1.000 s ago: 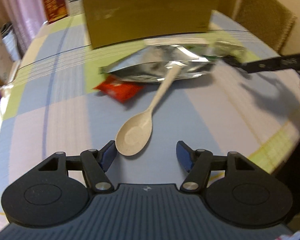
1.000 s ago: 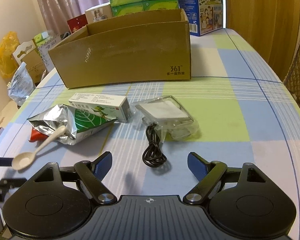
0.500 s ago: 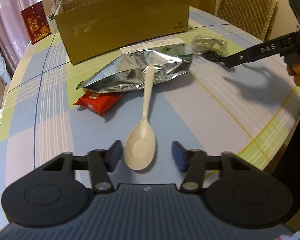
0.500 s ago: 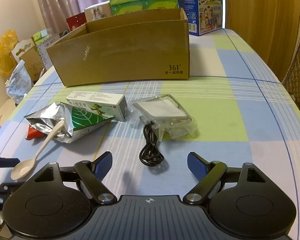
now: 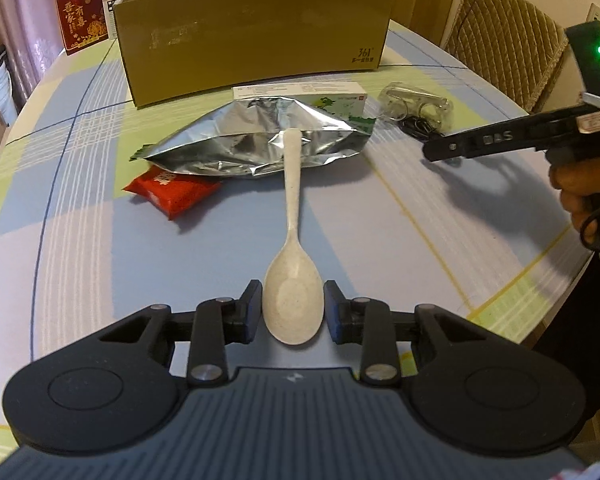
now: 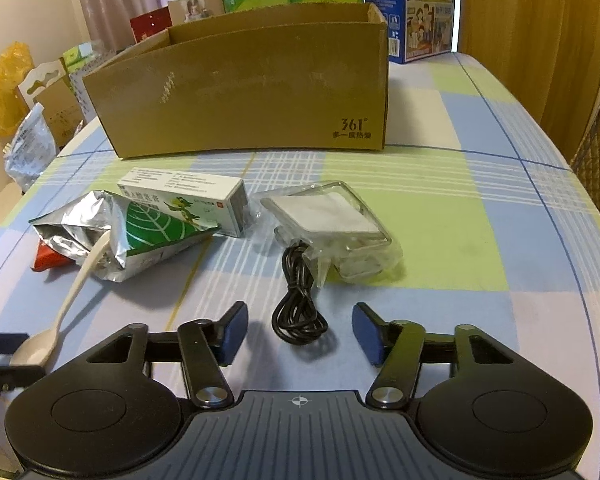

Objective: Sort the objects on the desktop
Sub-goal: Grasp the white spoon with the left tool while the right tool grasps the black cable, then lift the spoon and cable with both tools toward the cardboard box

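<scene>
The left gripper (image 5: pixel 293 313) is brought forward and squared up, so the spoon (image 5: pixel 293 272) bowl, formerly ahead of the fingertips, is now bracketed between narrowed jaws. The right gripper (image 6: pixel 300 332) is moved nearer the coiled black cable (image 6: pixel 298 300), jaws unchanged.
</scene>
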The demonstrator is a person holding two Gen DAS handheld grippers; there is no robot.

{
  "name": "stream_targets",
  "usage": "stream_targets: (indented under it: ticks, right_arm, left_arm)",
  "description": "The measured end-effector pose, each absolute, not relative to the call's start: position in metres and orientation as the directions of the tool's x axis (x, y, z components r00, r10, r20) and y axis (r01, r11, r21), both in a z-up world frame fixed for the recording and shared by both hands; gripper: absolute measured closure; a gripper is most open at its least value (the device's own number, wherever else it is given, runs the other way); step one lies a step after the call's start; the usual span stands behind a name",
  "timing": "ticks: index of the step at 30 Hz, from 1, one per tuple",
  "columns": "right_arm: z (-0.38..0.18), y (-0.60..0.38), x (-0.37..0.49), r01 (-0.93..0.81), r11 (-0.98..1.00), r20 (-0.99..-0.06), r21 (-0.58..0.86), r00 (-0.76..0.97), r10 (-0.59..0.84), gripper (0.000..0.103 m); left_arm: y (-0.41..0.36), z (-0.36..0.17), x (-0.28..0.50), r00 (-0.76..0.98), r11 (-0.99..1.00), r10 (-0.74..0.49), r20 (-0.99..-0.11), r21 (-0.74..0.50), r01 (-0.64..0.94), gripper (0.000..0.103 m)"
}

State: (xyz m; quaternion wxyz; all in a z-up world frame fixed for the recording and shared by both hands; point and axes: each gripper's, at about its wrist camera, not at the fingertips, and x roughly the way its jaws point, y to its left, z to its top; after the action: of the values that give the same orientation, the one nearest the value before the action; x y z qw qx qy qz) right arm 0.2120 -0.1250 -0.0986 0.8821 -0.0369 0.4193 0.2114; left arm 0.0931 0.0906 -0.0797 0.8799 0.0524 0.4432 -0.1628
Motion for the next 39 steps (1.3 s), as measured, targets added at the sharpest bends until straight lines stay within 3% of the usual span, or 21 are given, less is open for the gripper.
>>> stream_targets:
  ticks: [2, 3, 4, 19, 28, 39]
  right_arm:
    - [-0.100, -0.122, 0.214, -0.405, 0.909, -0.752, 0.098, 0.568, 0.335, 0.059]
    - [-0.100, -0.120, 0.214, -0.407, 0.909, -0.750, 0.091, 0.573, 0.331, 0.073]
    - [-0.100, -0.119, 0.214, -0.409, 0.908, -0.749, 0.086, 0.575, 0.329, 0.079]
    - [-0.093, -0.115, 0.137, -0.495, 0.856, -0.774, 0.148, 0.481, 0.412, 0.079]
    - [-0.097, -0.114, 0.143, -0.490, 0.865, -0.754, 0.113, 0.525, 0.396, 0.068]
    - [-0.100, -0.107, 0.142, -0.516, 0.854, -0.744, 0.064, 0.545, 0.386, 0.067]
  left_arm:
    - [0.088, -0.080, 0.092, 0.561, 0.946, -0.237, -0.794, -0.057, 0.319, 0.075]
    - [0.088, -0.080, 0.091, 0.563, 0.948, -0.238, -0.791, -0.064, 0.311, 0.075]
    - [0.087, -0.081, 0.091, 0.566, 0.950, -0.238, -0.789, -0.068, 0.305, 0.075]
    - [0.058, -0.083, 0.064, 0.597, 0.952, -0.250, -0.763, -0.082, 0.294, 0.074]
    - [0.058, -0.085, 0.066, 0.618, 0.953, -0.251, -0.745, -0.081, 0.290, 0.070]
    - [0.052, -0.088, 0.065, 0.649, 0.970, -0.206, -0.732, -0.066, 0.233, 0.067]
